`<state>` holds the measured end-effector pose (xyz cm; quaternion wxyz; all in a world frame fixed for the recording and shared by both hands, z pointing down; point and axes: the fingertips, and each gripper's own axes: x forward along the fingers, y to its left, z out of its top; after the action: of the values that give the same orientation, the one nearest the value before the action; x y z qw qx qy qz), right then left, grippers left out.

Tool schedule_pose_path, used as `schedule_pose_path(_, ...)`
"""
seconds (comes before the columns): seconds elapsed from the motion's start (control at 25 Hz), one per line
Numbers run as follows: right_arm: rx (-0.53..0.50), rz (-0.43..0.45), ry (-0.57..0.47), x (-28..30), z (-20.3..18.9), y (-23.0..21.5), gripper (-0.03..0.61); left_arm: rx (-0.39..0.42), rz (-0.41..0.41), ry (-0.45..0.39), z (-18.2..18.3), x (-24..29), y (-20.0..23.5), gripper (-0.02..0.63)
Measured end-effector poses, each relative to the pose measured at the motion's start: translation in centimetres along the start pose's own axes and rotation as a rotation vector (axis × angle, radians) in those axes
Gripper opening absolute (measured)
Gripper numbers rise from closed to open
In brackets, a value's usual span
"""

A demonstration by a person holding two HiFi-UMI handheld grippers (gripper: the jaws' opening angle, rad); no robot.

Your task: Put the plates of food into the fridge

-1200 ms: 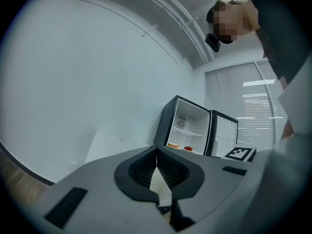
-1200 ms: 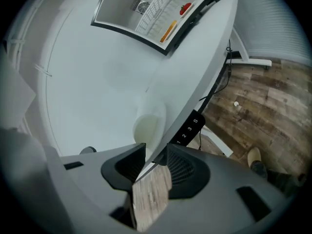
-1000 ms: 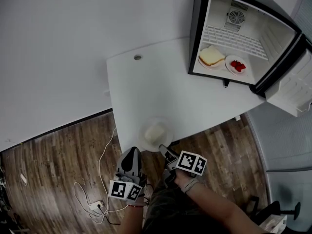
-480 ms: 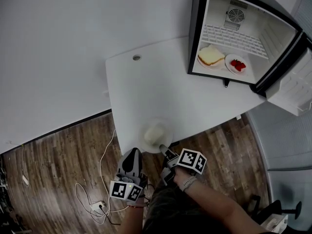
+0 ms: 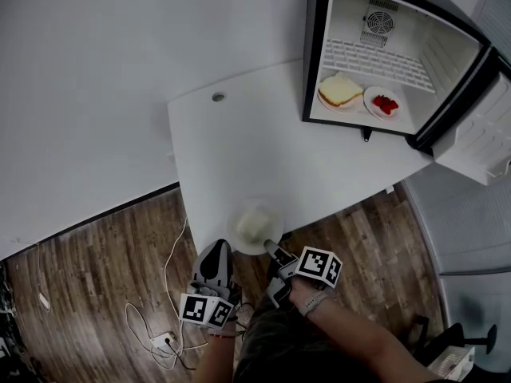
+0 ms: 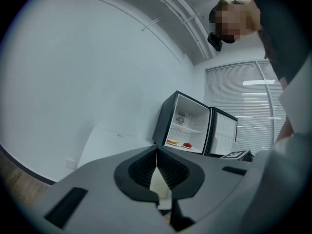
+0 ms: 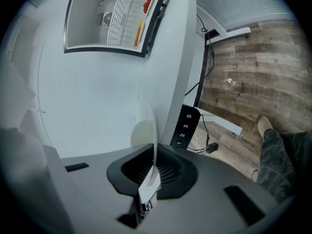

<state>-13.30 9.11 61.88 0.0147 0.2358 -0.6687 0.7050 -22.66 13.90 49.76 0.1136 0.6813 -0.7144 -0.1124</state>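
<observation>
White plate (image 5: 236, 238) rim between closing fingers (image 7: 169, 172) of right gripper (image 5: 272, 246), table (image 5: 239, 150) edge.

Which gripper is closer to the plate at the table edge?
Right. The right gripper is closing its fingers on the plate rim; the left gripper hangs off the table, short of it.

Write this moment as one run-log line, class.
step: picking up plate | right gripper: jaws closing on plate rim | left gripper: shut, empty | fridge: door open

In view are three plates of food (image 5: 255, 226) (image 5: 339, 94) (image 5: 382, 103), one fridge (image 5: 314, 54), one table (image 5: 239, 142) and one power socket (image 5: 162, 341).
</observation>
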Motion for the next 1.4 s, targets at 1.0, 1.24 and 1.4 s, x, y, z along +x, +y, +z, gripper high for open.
schedule_pose_path(1.0, 0.121, 0.107, -0.25, -6.7, 11.7, 5.0, 0.015, 0.019, -0.166, -0.011, 3.1, 11.0, -5.7, 0.008)
schedule_pose_path(1.24, 0.107, 0.136, -0.305, -8.8, 16.9, 8.5, 0.015, 0.029, -0.218, -0.003, 4.2, 15.1, -7.4, 0.008)
schedule_pose_path(1.4, 0.083, 0.155, -0.354, -10.3, 20.2, 11.3, 0.015, 0.034, -0.244, 0.003, 5.2, 18.4, -8.1, 0.008)
